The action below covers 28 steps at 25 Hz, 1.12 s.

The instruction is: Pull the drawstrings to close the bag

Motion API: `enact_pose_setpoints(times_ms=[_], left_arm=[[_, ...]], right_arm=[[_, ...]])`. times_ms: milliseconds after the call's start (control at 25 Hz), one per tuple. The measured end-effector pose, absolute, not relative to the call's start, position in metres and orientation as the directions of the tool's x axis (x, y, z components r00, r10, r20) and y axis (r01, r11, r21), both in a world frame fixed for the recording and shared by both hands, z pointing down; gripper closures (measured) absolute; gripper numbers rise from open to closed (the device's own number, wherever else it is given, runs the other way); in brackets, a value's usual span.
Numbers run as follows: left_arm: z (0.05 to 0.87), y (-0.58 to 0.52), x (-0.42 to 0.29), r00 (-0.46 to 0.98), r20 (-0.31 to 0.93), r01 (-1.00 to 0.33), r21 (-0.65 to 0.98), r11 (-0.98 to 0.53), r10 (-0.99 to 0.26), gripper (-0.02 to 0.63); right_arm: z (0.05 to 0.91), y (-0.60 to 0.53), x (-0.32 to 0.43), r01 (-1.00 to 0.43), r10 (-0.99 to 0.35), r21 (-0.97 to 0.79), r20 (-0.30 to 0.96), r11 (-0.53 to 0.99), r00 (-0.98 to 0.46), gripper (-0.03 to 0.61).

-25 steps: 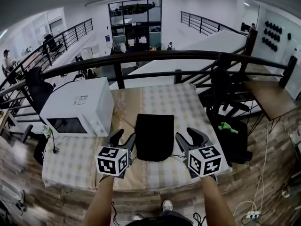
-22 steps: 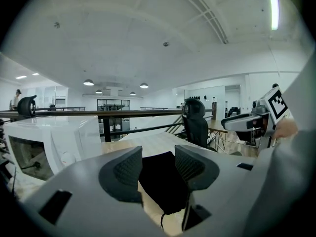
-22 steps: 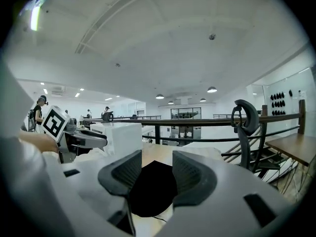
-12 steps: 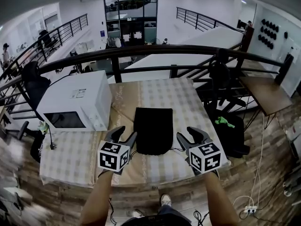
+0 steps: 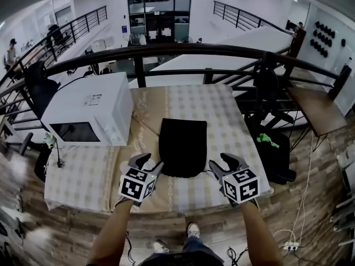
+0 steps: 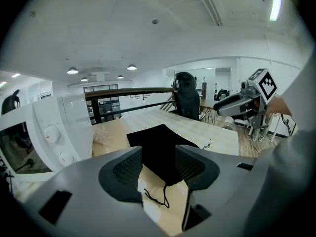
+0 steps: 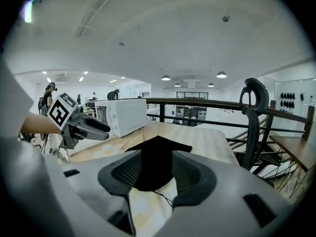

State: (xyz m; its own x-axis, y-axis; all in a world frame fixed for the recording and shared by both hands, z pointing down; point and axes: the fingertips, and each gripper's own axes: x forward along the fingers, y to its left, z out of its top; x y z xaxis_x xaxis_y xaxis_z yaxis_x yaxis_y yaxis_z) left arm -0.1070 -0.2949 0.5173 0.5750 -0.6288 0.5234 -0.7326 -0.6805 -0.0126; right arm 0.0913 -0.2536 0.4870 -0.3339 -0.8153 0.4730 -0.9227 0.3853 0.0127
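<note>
Where the black drawstring bag point(image 5: 182, 147) lies: flat on the checked tablecloth point(image 5: 227, 121), just right of the white microwave point(image 5: 83, 115) and not touching it.
Bag axis: its long side runs alongside the microwave's side wall, from the person's edge of the table towards the far edge.
Bag mouth: the near end, pointing at the person, has a rounded, gathered edge; the far end is square.
Drawstrings: one thin black cord point(image 6: 159, 197) lies looped and slack on the cloth at the near corner on the microwave's side. A second cord point(image 7: 162, 196) trails from the near corner away from the microwave.
Bag contents: cannot tell; the cloth lies flat and nothing shows at the mouth.
Microwave: its door is shut and the window is dark.
Left gripper point(image 5: 150, 162): it hovers at the bag's near corner on the microwave's side, fingers moderately apart with nothing gripped, and the slack cord shows below the gap.
Right gripper point(image 5: 221, 162): it hovers at the bag's near corner away from the microwave, fingers likewise apart and empty.
</note>
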Motion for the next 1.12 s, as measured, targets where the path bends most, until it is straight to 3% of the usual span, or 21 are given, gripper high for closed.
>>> enact_pose_setpoints(times_ms=[720,1120], left_arm=[[0.616,-0.272,-0.105,0.484,0.747,-0.643,-0.05,-0.764,-0.456,0.407],[0.642,-0.271,-0.099,0.425,0.825,-0.575,-0.072,-0.815,-0.373,0.407]], right_arm=[[0.566,-0.252,0.093,-0.874,-0.682,-0.004,0.624,0.485,-0.381,0.386],[0.612,-0.254,0.085,-0.757,-0.565,0.08,0.718,0.648,-0.407,0.387]])
